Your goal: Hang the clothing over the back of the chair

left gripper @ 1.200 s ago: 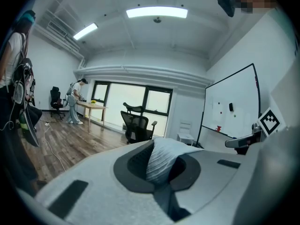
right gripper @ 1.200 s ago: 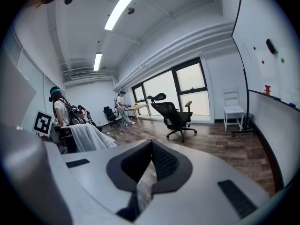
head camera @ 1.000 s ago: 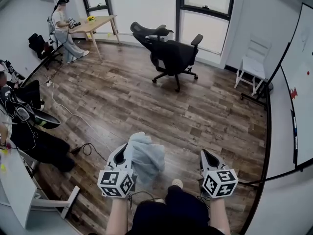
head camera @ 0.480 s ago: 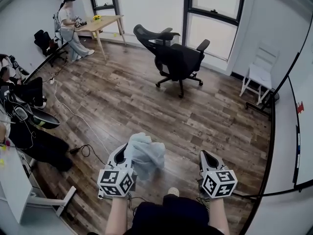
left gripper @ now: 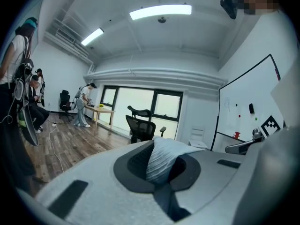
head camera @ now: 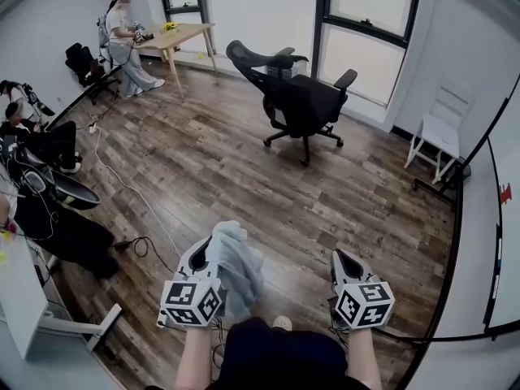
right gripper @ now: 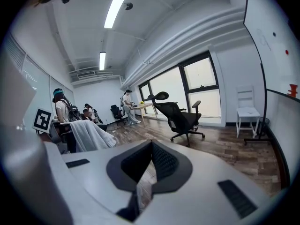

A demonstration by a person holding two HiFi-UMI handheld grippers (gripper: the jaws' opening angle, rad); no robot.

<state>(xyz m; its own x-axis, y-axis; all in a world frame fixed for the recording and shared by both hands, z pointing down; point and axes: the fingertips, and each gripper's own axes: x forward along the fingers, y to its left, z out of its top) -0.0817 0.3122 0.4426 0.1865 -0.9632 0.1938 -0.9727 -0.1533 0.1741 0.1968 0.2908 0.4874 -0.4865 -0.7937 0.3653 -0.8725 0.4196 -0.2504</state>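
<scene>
My left gripper (head camera: 211,244) is shut on a light blue-grey piece of clothing (head camera: 237,260), which bunches up over its tip and hangs down to the right. In the left gripper view the striped cloth (left gripper: 161,157) fills the gap between the pads. Far ahead across the wooden floor stands a black office chair (head camera: 301,100), its high back leaning to the left. The chair (right gripper: 180,118) also shows in the right gripper view, well beyond the jaws. My right gripper (head camera: 342,257) is level with the left one, shut, with nothing in it.
A white chair (head camera: 439,128) stands by the right wall, next to a whiteboard (head camera: 504,193). A wooden desk (head camera: 180,35) with a person (head camera: 126,39) is at the far left. Seated people and dark bags (head camera: 45,189) line the left side; a cable (head camera: 134,197) trails over the floor.
Both grippers have travelled forward toward the black chair, which now sits a little lower and more to the right in the head view. The clothing stays in the left gripper.
</scene>
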